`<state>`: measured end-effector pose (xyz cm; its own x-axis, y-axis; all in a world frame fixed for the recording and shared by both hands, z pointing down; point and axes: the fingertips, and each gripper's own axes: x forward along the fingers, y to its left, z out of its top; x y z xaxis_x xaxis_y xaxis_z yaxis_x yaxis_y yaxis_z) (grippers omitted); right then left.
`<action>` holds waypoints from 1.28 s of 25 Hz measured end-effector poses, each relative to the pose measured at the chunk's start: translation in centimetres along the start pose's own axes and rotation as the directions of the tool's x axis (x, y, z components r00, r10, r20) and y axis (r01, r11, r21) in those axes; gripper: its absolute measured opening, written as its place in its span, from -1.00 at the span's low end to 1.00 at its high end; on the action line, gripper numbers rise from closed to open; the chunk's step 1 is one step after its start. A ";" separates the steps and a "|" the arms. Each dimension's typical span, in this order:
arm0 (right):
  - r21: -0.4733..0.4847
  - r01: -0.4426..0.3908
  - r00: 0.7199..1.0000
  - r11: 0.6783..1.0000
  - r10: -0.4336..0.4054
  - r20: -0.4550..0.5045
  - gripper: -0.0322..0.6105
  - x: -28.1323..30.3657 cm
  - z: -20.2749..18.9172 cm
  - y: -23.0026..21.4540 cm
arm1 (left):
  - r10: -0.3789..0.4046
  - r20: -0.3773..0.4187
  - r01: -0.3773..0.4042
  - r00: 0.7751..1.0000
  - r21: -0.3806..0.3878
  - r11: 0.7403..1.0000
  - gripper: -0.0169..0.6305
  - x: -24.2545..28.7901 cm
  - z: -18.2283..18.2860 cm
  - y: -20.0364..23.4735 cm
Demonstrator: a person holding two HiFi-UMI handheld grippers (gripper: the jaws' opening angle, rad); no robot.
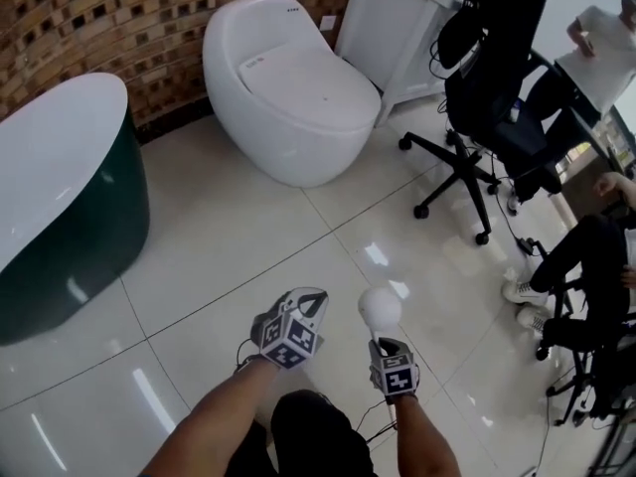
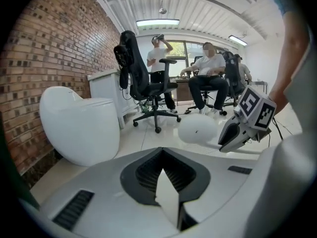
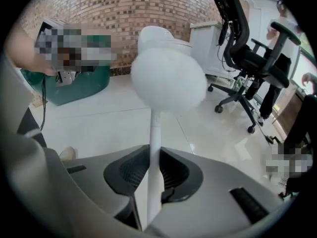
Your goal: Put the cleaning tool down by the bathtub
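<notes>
The cleaning tool is a thin white stick with a round white head (image 1: 380, 308). My right gripper (image 1: 383, 344) is shut on its handle (image 3: 154, 133), so the head (image 3: 168, 81) stands up in front of the jaws. In the left gripper view the same head (image 2: 197, 131) floats beside my right gripper (image 2: 225, 142). My left gripper (image 1: 316, 296) hangs just left of it, with its jaws (image 2: 162, 150) shut and nothing between them. The bathtub (image 1: 89, 227), dark green outside and white inside, stands at the far left, well away from both grippers. Both are held in the air above the tiled floor.
A white egg-shaped toilet (image 1: 288, 87) stands against the brick wall at the back, with a white cabinet (image 1: 397, 28) to its right. A black office chair (image 1: 477, 97) and seated people (image 1: 586, 256) fill the right side. Glossy tiles (image 1: 229, 237) lie between tub and toilet.
</notes>
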<state>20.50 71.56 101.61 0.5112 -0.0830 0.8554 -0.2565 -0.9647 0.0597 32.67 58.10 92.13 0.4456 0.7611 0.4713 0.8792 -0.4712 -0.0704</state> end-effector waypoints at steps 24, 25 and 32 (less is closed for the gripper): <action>0.017 -0.024 0.957 1.000 0.018 0.289 -0.62 -44.0 27.8 5.7 | 0.214 0.110 -0.195 0.971 -0.160 0.968 -0.94 -32.9 35.9 3.8; 0.012 -0.027 0.952 1.000 0.022 0.306 -0.62 -45.8 29.1 6.1 | 0.220 0.114 -0.201 0.969 -0.160 0.966 -0.94 -34.4 37.1 3.7; -0.051 -0.054 0.908 0.997 0.070 0.412 -0.62 -54.7 37.5 9.5 | 0.318 0.168 -0.288 0.933 -0.181 0.940 -0.94 -43.9 43.8 5.5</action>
<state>20.85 57.56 36.07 0.7845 -0.2462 0.5691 -0.3253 -0.9448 0.0397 25.29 41.62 32.58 0.7240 0.6351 0.2693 0.6678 -0.7432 -0.0428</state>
